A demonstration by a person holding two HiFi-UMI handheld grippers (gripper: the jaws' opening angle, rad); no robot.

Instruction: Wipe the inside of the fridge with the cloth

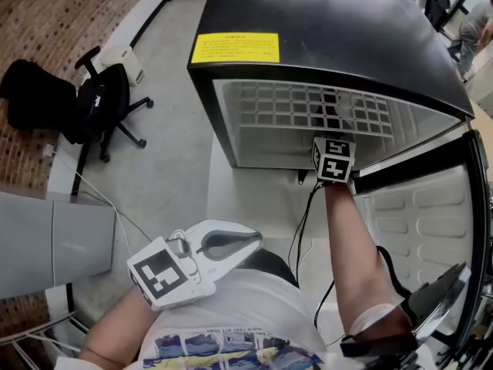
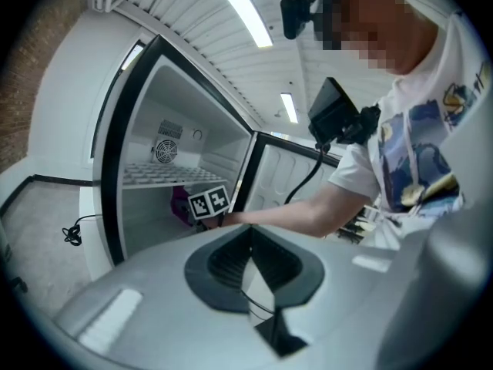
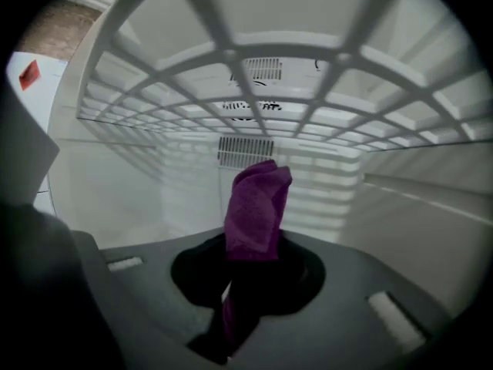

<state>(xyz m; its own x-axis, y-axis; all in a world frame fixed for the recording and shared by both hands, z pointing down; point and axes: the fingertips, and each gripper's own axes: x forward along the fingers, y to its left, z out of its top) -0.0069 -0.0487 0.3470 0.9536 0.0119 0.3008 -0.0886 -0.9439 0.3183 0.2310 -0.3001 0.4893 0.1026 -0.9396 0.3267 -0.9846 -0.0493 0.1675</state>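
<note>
**Mia:** What is on the left?

**Ben:** The left hand-held gripper [image 2: 248, 245]. Its two jaws are pressed together and there is nothing between them. It hangs low, outside the fridge [image 1: 308, 14], close to the person's shirt. It is not helping right now.

**Mia:** And where is the cloth?

**Ben:** The purple cloth [image 3: 258, 203] is pinched tight in the right hand-held gripper [image 3: 250, 264]. A folded lump of it sticks up past the jaw tips. That hand-held gripper is already reaching into the fridge.

**Mia:** So is the wiping done?

**Ben:** I don't think so. The cloth is in the right place, but it looks like it is up in the air. The back wall is ahead of it, and I can't see the cloth touching that wall. I also can't tell which parts are clean, because all the walls look the same white. So I guess most of the wiping is left: the back, the sides, the floor of the fridge and the shelf.

**Mia:** What is inside the fridge?

**Ben:** A white shelf [image 3: 269, 60] made of bars, just above the right hand-held gripper. I see no food or bottles on it or under it. Only the hand-held gripper and the cloth are in there.

**Mia:** And to the right?

**Ben:** The fridge door [image 1: 431, 222] stands wide open, on the right of that hand-held gripper. I see nothing in its pockets.
</note>
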